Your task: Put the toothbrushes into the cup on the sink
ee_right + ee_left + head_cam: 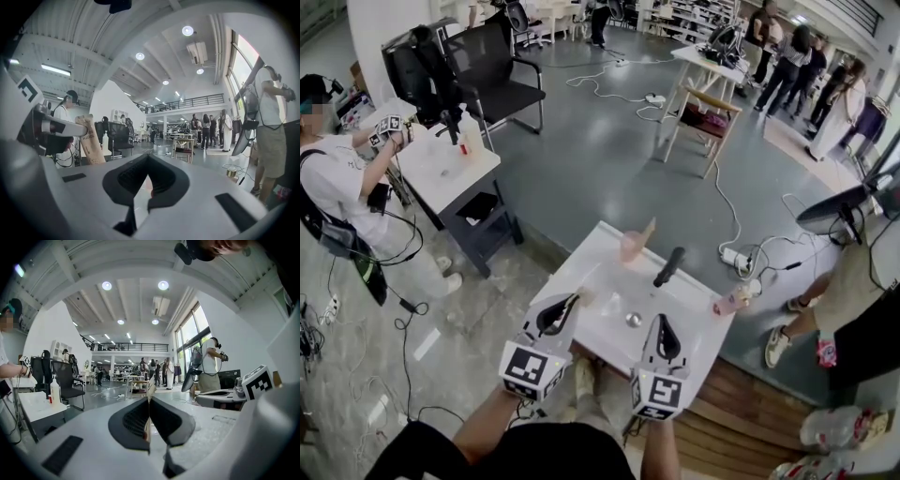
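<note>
— Entry: open hall, white sink counter below us. Which step do we log?

— Carrying. Left tongs clamped on a paper-sleeved toothbrush, short of the pink cup beside the faucet. Next, we judge: lift across, lower it in. Right tongs closed, apparently empty.

— Unclear?

— What already stands in the cup; the brush inside its sleeve.

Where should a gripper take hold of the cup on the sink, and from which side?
Probably grip the cup across its side wall, from the left: it stands upright, a tan packet sticks out of its mouth, and the faucet stands to its right.
</note>
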`<state>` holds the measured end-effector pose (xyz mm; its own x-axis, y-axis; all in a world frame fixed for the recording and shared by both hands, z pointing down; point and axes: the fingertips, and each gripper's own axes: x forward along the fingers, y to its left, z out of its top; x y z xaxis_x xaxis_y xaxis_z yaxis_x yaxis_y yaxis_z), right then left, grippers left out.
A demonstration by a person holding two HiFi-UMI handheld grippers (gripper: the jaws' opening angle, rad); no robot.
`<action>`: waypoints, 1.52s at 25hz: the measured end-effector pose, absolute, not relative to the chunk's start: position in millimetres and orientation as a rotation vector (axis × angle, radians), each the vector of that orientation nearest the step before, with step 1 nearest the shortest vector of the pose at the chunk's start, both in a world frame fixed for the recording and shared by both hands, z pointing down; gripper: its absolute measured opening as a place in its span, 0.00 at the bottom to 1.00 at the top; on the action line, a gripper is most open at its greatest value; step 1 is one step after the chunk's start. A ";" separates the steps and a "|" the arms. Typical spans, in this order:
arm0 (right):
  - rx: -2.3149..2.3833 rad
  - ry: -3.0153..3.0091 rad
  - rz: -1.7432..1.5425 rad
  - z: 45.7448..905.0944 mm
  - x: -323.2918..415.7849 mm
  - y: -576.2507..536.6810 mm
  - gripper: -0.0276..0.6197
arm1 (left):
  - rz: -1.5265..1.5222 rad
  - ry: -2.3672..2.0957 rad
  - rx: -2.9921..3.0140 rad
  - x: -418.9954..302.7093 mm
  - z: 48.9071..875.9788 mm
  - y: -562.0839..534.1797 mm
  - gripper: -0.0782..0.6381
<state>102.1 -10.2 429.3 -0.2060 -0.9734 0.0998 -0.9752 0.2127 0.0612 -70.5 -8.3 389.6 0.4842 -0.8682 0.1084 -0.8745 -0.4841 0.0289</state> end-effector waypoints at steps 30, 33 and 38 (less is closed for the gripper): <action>1.913 -2.298 0.145 465.1 123.2 -108.0 0.04 | 0.073 -1.478 2.692 -24.9 393.4 -157.4 0.12; 1.920 -2.287 0.162 469.7 124.6 -117.5 0.04 | 0.084 -1.457 2.670 -18.8 401.1 -172.9 0.12; 1.912 -2.281 0.209 489.0 126.6 -127.9 0.04 | 0.071 -1.447 2.666 -9.8 412.8 -204.5 0.12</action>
<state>126.6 -127.9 489.0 -0.1715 -0.9626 0.2095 -0.9847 0.1742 -0.0056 -9.8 -204.5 412.8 0.5454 -0.8331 0.0921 -0.8381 -0.5407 0.0716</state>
